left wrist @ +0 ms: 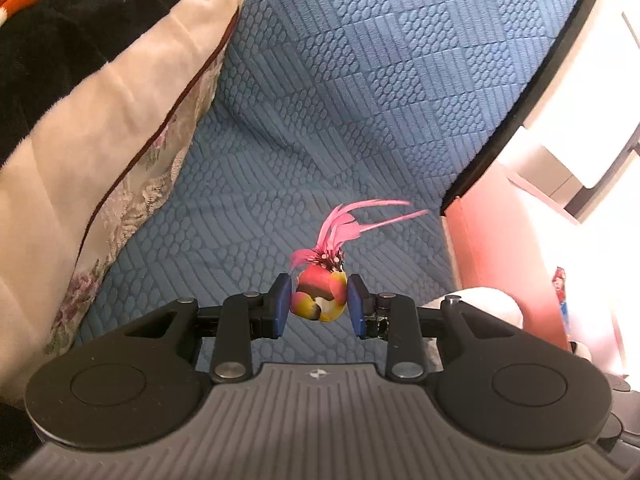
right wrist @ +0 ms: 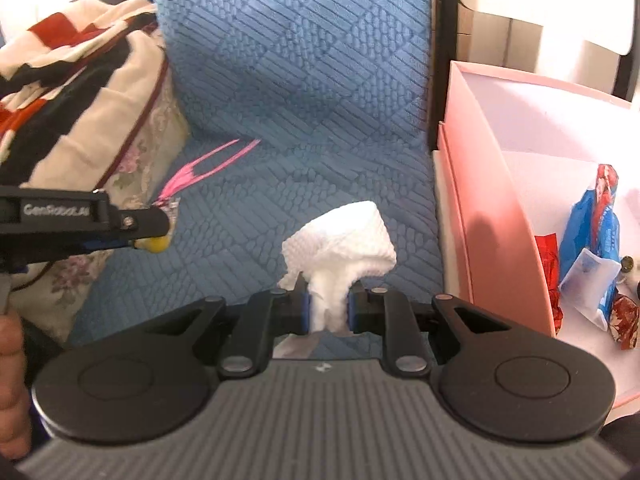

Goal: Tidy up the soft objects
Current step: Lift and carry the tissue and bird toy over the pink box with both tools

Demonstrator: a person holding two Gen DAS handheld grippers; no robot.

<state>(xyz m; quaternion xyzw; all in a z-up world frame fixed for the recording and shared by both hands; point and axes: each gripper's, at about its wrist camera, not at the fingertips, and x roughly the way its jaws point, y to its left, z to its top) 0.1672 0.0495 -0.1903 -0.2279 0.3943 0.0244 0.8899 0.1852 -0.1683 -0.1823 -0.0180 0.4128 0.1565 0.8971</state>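
Left gripper (left wrist: 319, 304) pinching feathered toy bird (left wrist: 320, 294) by body, aloft over blue cover (left wrist: 360, 100); right gripper (right wrist: 327, 310) clamped on crumpled tissue (right wrist: 340, 240). Both judged light, crushable; feathers fragile

Left gripper (left wrist: 319, 305): pitched forward and down, jaws part-way closed, blue pads (left wrist: 282, 303) pressed on either side of a small feathered toy bird (left wrist: 320, 294), gripped and held clear of the surface below. Right gripper (right wrist: 327, 312): pitched down alike, jaws drawn nearly together, clamped on the pinched lower end of a white tissue wad (right wrist: 344, 240). Seen from the right wrist, left gripper stood alongside at the left edge, with a hand (right wrist: 12, 384) wrapped below it.
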